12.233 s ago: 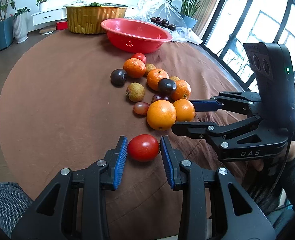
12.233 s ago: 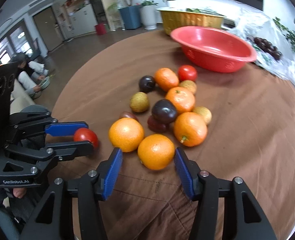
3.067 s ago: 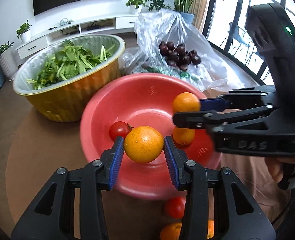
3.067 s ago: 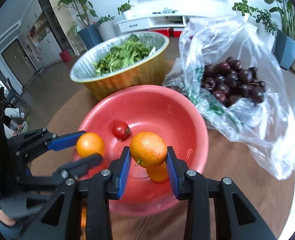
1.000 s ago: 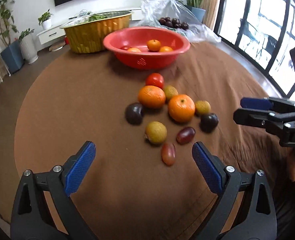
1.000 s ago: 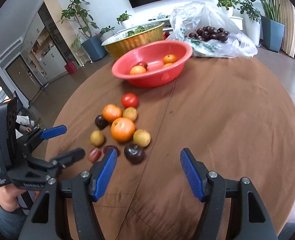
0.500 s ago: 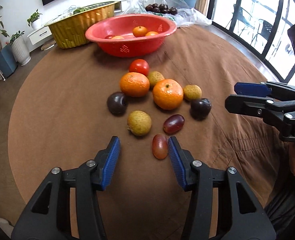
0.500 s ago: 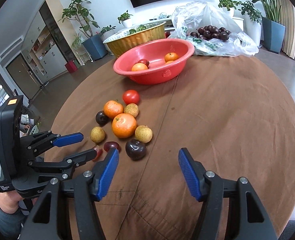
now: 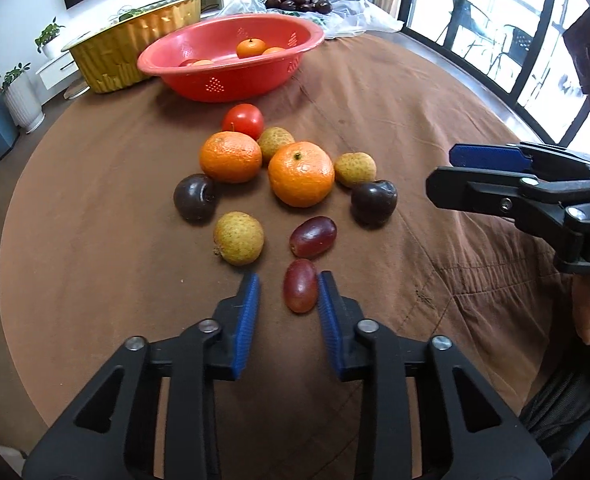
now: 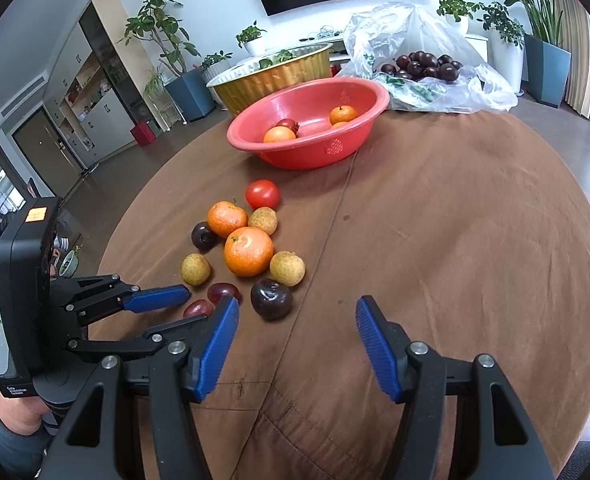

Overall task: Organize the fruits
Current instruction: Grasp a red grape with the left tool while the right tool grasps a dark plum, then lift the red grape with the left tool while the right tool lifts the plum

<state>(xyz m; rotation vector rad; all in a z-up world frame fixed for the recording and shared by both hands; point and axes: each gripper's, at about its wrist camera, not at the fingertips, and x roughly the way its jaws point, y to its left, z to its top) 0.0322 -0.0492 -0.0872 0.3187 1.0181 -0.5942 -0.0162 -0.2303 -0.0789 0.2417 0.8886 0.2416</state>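
My left gripper (image 9: 288, 295) is open around a red grape (image 9: 300, 285) lying on the brown tablecloth; its right pad is close to the grape and its left pad stands apart from it. A second red grape (image 9: 313, 237), two oranges (image 9: 301, 173), two dark plums (image 9: 373, 203), three yellowish lychee-like fruits (image 9: 238, 237) and a tomato (image 9: 243, 121) lie just beyond. The red bowl (image 9: 255, 76) at the back holds oranges and a tomato. My right gripper (image 10: 297, 326) is open and empty, to the right of the fruit cluster near a dark plum (image 10: 271, 298).
A gold bowl of greens (image 9: 135, 52) stands behind the red bowl. A clear plastic bag with dark plums (image 10: 423, 68) lies at the back right. The round table's edge (image 9: 507, 120) curves along the right, with windows beyond.
My left gripper has moved forward and down and narrowed its jaws around the near red grape. My right gripper has edged closer to the fruit cluster and stays wide open.
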